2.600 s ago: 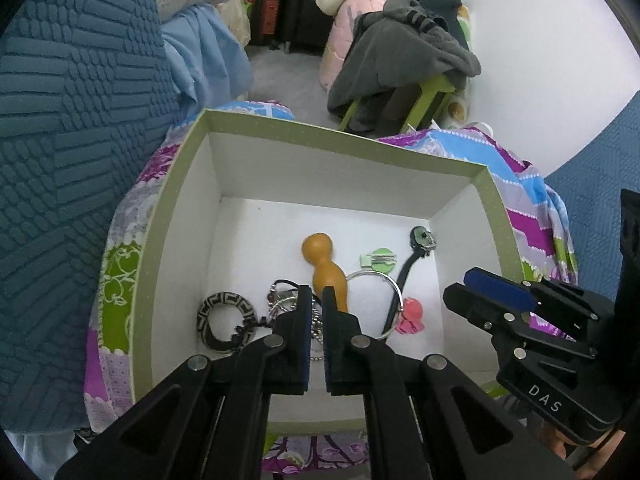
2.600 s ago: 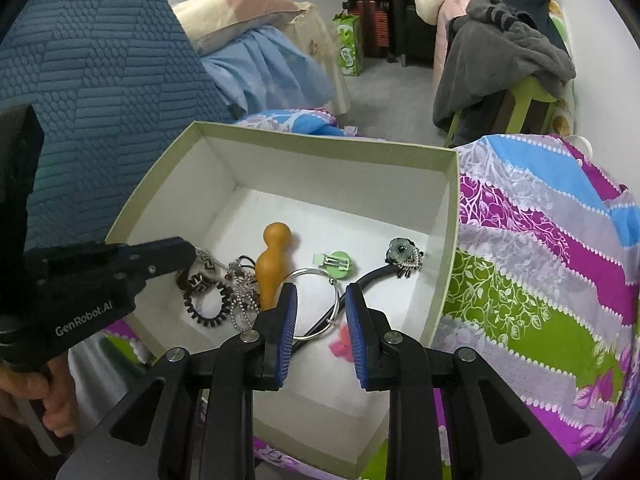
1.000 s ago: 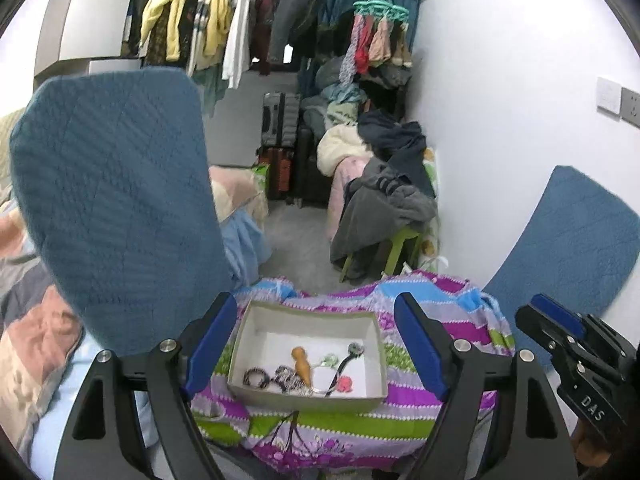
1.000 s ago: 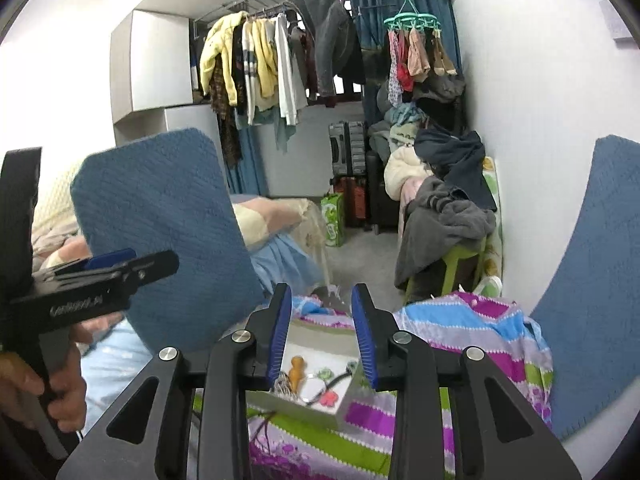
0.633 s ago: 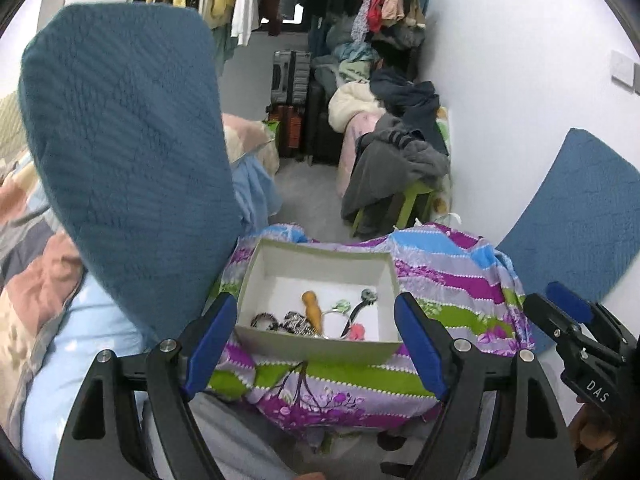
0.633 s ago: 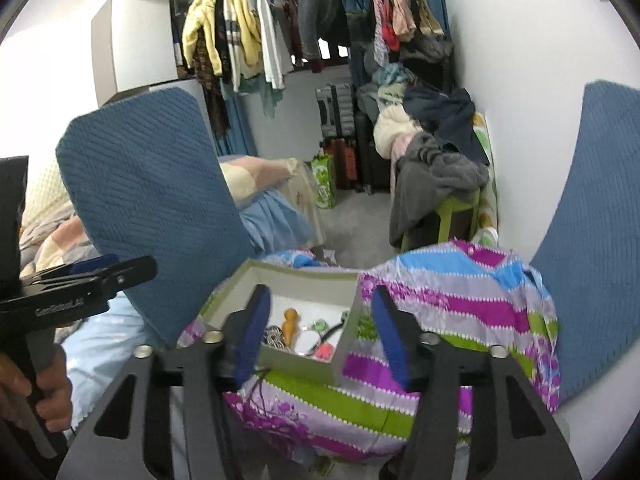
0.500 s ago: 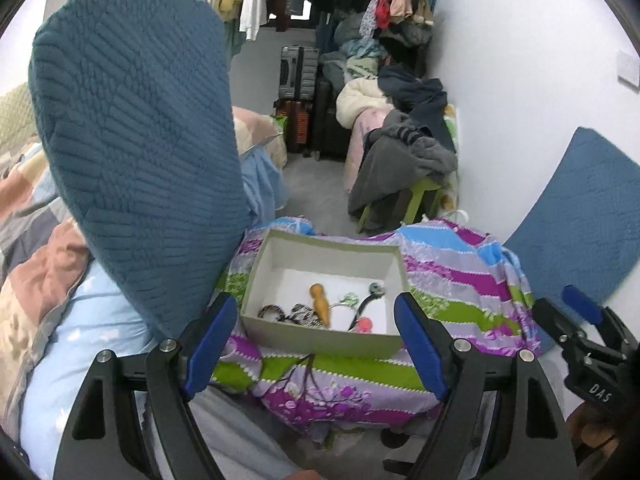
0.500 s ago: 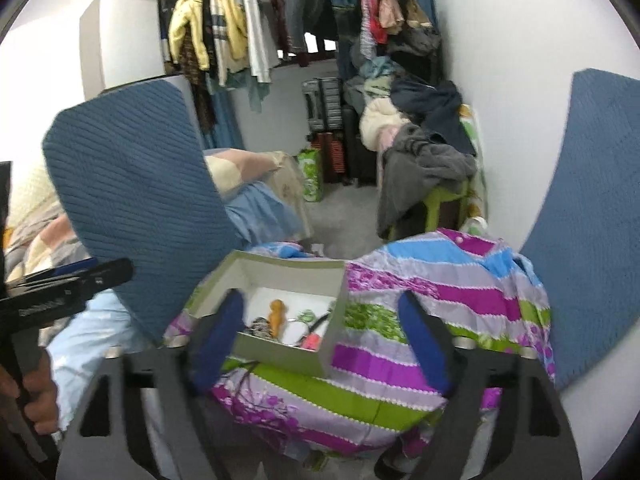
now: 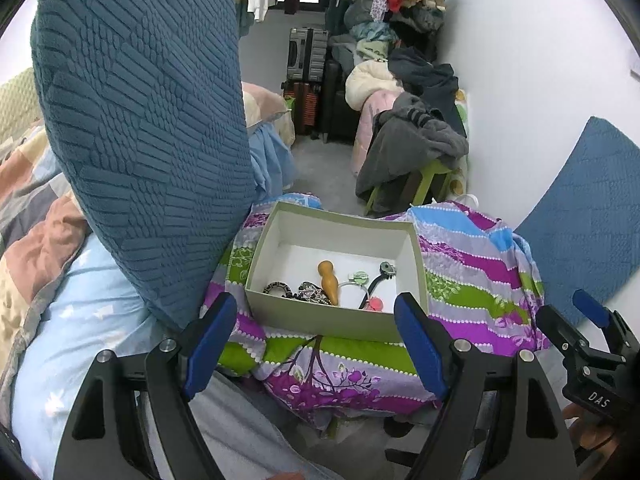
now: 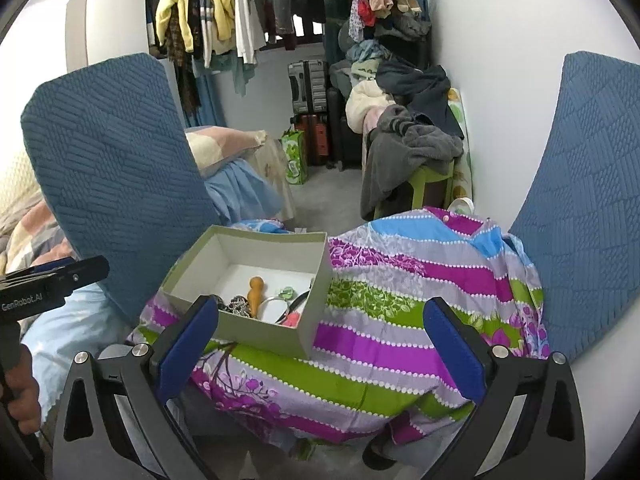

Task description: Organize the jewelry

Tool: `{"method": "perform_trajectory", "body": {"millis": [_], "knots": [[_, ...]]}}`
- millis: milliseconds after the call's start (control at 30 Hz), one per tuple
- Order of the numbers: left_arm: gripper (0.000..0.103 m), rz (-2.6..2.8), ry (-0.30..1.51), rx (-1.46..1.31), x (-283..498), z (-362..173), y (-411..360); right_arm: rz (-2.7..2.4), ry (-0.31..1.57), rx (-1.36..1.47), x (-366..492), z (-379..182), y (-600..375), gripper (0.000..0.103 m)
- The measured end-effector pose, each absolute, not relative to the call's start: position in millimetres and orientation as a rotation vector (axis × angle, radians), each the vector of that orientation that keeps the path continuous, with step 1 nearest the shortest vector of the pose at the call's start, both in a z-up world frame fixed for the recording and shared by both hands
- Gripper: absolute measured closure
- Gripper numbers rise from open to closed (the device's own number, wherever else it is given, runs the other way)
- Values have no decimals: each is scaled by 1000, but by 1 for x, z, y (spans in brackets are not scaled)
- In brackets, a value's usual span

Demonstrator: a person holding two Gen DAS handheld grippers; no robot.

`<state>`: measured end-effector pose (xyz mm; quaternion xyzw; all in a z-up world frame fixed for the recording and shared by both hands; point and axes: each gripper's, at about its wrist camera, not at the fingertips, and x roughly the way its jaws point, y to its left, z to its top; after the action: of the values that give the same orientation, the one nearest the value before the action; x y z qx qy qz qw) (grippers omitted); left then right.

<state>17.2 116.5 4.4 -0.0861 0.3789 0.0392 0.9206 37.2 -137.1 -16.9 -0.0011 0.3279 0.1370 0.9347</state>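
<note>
Cluttered bedroom with hanging clothes filled the background. On the striped floral cloth (image 9: pixel 472 280) at mid-frame sat the green box (image 9: pixel 332 316), jewelry inside. Compared with a second before, the left gripper (image 9: pixel 316 344) stayed wide open and empty, while the right gripper (image 10: pixel 320 344) was opening, nothing between its jaws. Probably both were ready to pick.

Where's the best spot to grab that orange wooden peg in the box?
Probably the narrow neck under the round knob of the peg, coming from above. It lies flat among other jewelry in the box, whose walls block the sides.
</note>
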Motion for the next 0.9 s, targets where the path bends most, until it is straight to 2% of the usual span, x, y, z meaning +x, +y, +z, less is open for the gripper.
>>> {"method": "perform_trajectory", "body": {"millis": [900], "knots": [[22, 41, 800, -168, 20, -6, 117, 249, 673, 1, 34, -15, -142, 0]]}}
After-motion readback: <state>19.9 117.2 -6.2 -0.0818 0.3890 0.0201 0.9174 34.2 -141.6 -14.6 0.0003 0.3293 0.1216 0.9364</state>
